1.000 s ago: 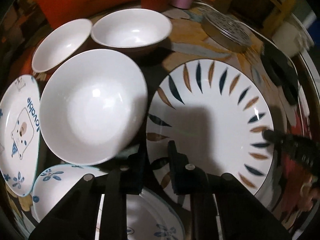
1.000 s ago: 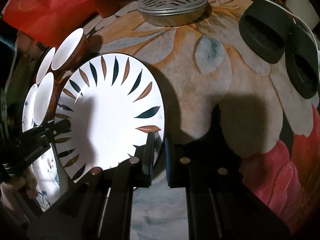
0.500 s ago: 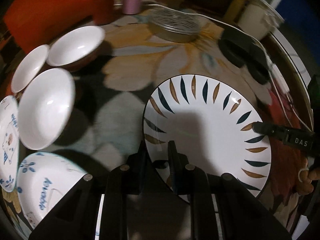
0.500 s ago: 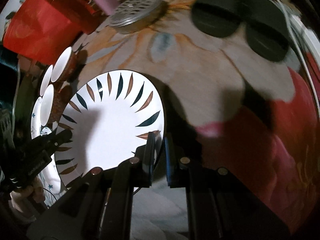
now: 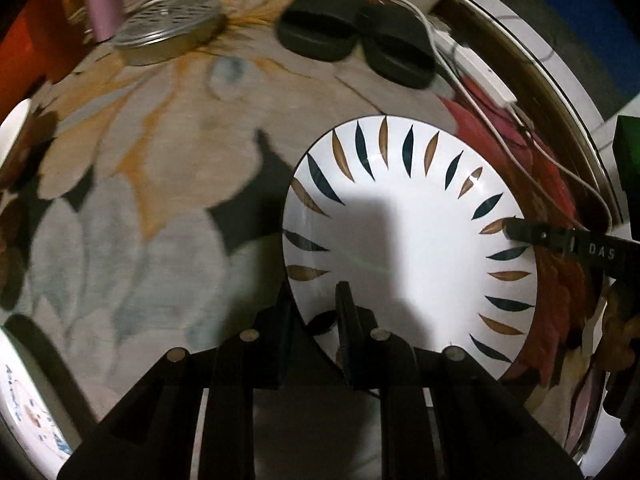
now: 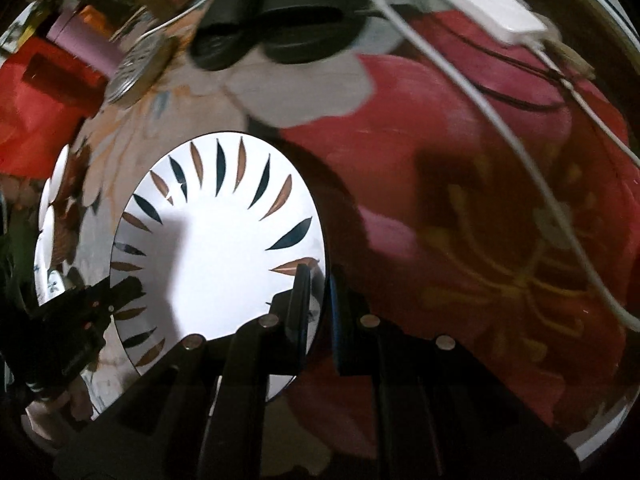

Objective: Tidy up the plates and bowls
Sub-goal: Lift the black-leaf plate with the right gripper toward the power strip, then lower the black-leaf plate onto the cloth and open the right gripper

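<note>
Grippers clamp leaf plate; slippers, cable beyond.

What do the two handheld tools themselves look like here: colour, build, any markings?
Both are matt black. The left tool and right tool each have two flat, narrow fingers on angular arms studded with round silver pins. Seen from the left wrist, the right tool's finger carries white "DAS" lettering. No cables or sleeves are visible.

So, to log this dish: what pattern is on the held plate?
White plate with a ring of alternating dark teal and brown leaf strokes; clearest in the left wrist view.
</note>
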Available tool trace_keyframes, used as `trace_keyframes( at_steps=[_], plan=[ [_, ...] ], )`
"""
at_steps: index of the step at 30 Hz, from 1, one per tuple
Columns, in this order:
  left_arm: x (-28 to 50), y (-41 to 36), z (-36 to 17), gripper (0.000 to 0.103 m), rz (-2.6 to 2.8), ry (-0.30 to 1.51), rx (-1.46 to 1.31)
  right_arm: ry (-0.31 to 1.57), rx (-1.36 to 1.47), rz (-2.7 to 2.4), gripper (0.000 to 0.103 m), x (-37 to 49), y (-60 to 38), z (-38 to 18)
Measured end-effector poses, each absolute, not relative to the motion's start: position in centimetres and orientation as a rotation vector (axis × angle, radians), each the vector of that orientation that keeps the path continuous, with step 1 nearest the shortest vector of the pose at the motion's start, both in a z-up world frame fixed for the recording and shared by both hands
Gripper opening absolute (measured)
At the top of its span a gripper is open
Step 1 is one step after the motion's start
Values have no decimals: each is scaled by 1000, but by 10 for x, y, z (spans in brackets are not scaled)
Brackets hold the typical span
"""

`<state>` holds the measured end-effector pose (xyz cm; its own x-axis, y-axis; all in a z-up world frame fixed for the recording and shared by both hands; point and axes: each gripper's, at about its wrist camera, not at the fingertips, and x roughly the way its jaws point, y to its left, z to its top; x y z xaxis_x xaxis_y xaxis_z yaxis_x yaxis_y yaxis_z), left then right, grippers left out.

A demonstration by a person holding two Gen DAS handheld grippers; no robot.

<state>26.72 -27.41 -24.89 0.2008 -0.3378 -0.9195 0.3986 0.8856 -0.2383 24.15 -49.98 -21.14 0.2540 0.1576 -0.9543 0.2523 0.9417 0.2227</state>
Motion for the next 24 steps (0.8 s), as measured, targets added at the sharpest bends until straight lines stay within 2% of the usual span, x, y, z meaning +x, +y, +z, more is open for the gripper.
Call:
trace_keyframes(
  at_steps=[10, 12, 13, 14, 15, 16, 17, 18, 24],
  plan=[
    [268, -292, -249, 20, -480, 1296, 104, 1341, 386, -76, 13, 233, -511, -222],
    [269, -290, -244, 36, -462, 1289, 97, 1332, 355, -87, 14, 234, -512, -218],
    [269, -288, -242, 59, -454, 1285, 90, 1325, 338, -96, 17, 233, -512, -215],
    [268, -284, -237, 77, -443, 1273, 71, 1314, 325, -110, 30, 233, -512, -212],
    [268, -281, -233, 82, -436, 1262, 61, 1293, 322, -124, 54, 232, -513, -206],
    [268, -277, -230, 89, -428, 1253, 56, 1279, 327, -127, 66, 233, -512, -204],
    [267, -273, -226, 98, -419, 1247, 46, 1263, 330, -130, 90, 232, -512, -201],
    [267, -270, -223, 100, -414, 1245, 39, 1245, 330, -131, 98, 232, -509, -197],
    [266, -246, -204, 102, -329, 1206, 84, 1239, 307, -105, 100, 240, -483, -192]
  ],
)
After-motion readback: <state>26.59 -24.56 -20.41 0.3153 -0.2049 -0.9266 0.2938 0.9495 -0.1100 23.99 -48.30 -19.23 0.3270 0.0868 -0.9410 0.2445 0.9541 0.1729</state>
